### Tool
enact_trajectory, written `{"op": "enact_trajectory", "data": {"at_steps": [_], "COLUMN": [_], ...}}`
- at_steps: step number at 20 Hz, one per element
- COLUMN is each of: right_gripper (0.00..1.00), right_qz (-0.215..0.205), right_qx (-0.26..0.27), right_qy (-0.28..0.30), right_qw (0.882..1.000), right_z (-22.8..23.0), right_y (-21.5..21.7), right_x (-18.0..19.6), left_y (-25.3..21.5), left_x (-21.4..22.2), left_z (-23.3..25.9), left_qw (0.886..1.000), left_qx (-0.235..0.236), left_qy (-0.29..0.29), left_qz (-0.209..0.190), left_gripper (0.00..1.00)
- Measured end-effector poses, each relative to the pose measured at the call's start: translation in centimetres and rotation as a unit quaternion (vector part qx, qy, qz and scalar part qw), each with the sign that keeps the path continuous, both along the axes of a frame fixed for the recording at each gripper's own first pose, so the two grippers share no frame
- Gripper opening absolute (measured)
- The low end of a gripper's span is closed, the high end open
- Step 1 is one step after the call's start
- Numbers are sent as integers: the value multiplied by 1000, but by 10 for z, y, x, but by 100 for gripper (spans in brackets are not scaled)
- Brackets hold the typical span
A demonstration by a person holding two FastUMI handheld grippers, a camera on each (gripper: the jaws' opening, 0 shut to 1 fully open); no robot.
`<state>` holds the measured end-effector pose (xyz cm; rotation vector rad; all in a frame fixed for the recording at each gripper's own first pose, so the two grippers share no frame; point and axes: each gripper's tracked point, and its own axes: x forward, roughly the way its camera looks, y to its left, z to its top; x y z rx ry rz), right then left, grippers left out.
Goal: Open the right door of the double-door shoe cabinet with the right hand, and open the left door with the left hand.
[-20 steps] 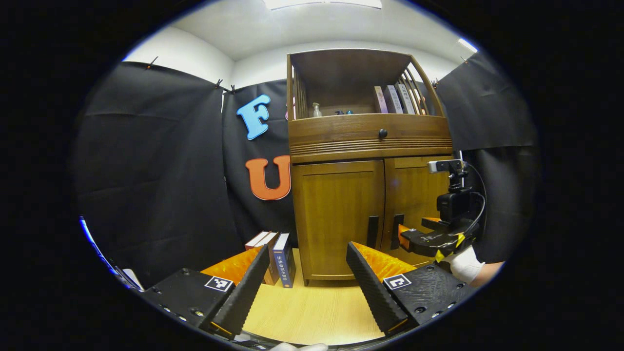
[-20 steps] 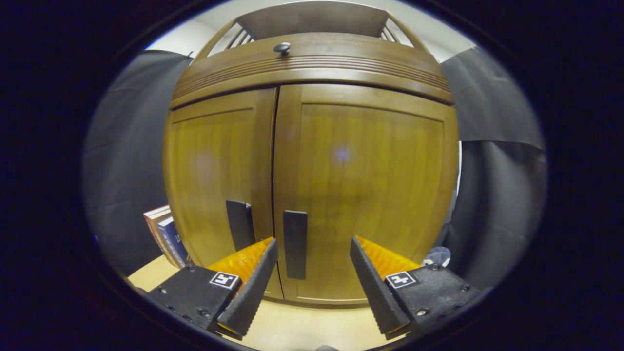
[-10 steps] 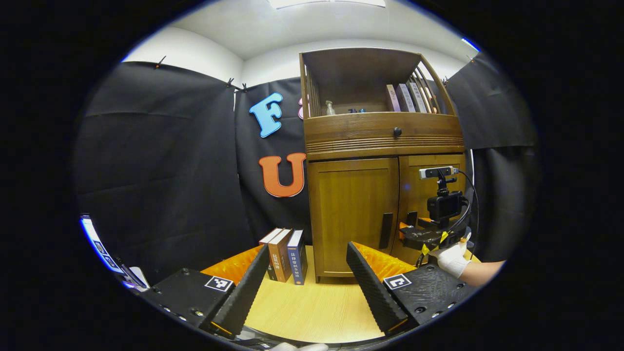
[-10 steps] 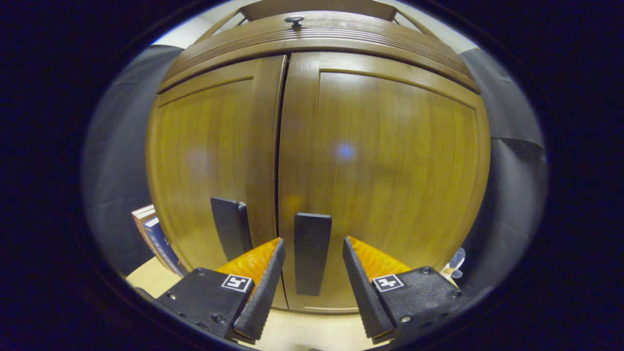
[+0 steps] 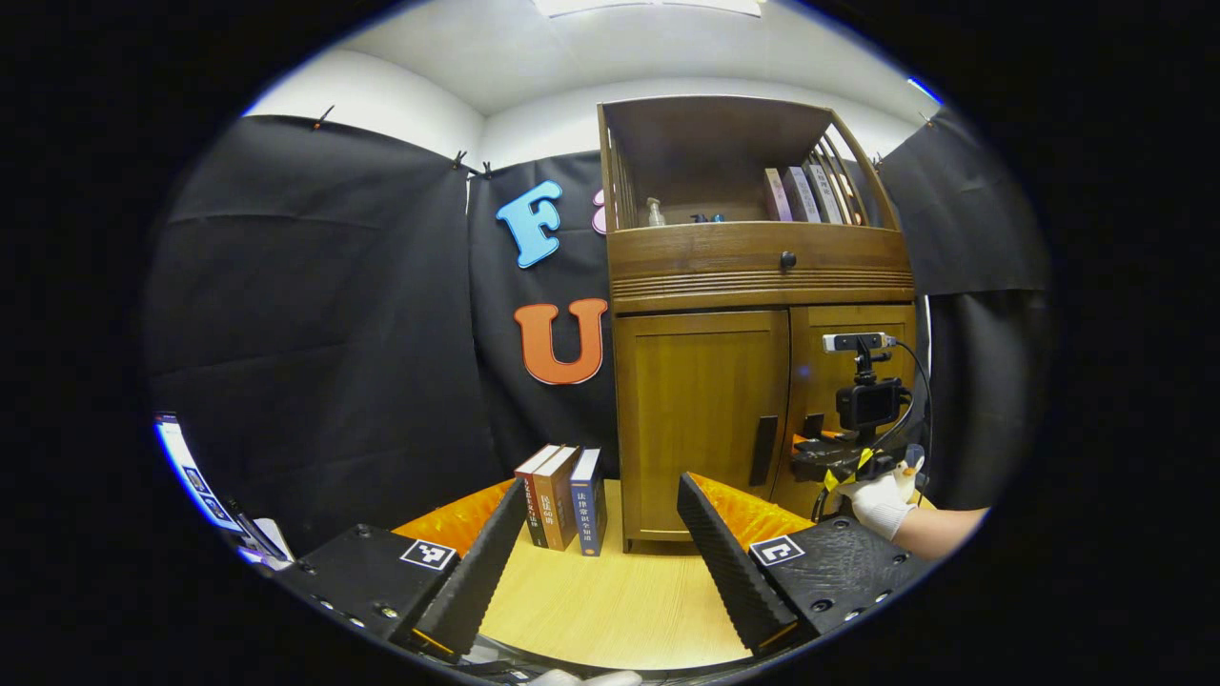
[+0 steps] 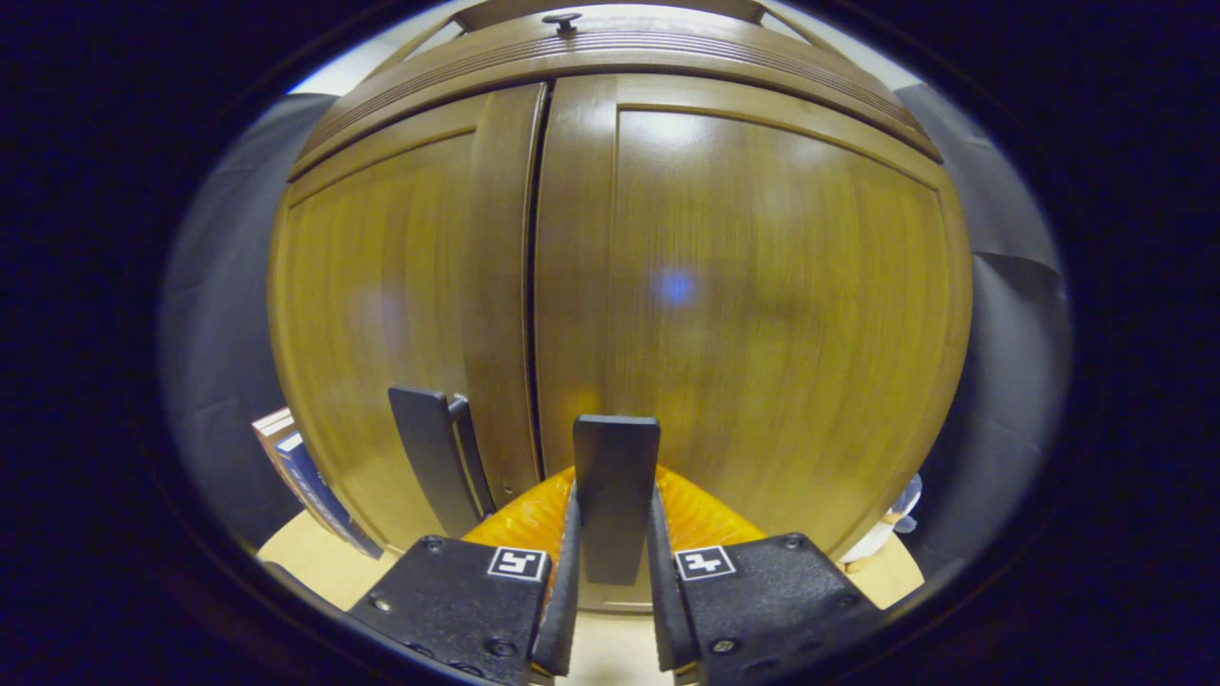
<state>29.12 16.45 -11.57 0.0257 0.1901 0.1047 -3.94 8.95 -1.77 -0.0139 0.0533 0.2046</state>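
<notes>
Right claw (image 6: 610,534) now clamped on right door handle (image 6: 616,495); two doors.

Left gripper view far back, right gripper view seemingly close, both facing cabinet (image 5: 753,381).

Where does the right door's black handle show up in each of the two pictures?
Left gripper view: the right door handle is a small dark bar right of centre, just above the far right tool.
Right gripper view: it stands bottom centre, clamped between the tool's fingers.
Shared landmark: the left door handle.
</notes>
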Motion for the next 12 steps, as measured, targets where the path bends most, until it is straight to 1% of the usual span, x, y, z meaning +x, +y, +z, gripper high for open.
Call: {"op": "enact_trajectory", "data": {"at_steps": [1,4,12], "right_gripper": [34,32,31], "right_qz": [1,1,24], "right_qx": [0,-1,-11], "right_qy": [2,3,2], "right_qw": [1000,1000,1000], "right_z": [-1,-2,-6], "right_y": [0,-1,-11], "right_x": [0,-5,-44], "left_y": [1,2,-11], "left_x": [0,-1,-3], "left_z": [0,1,3], "left_qw": [1000,1000,1000], "left_qx": [0,-2,-4], "left_qy": [0,-5,-11], "left_qz": [0,-2,-25], "left_gripper": [96,96,96]}}
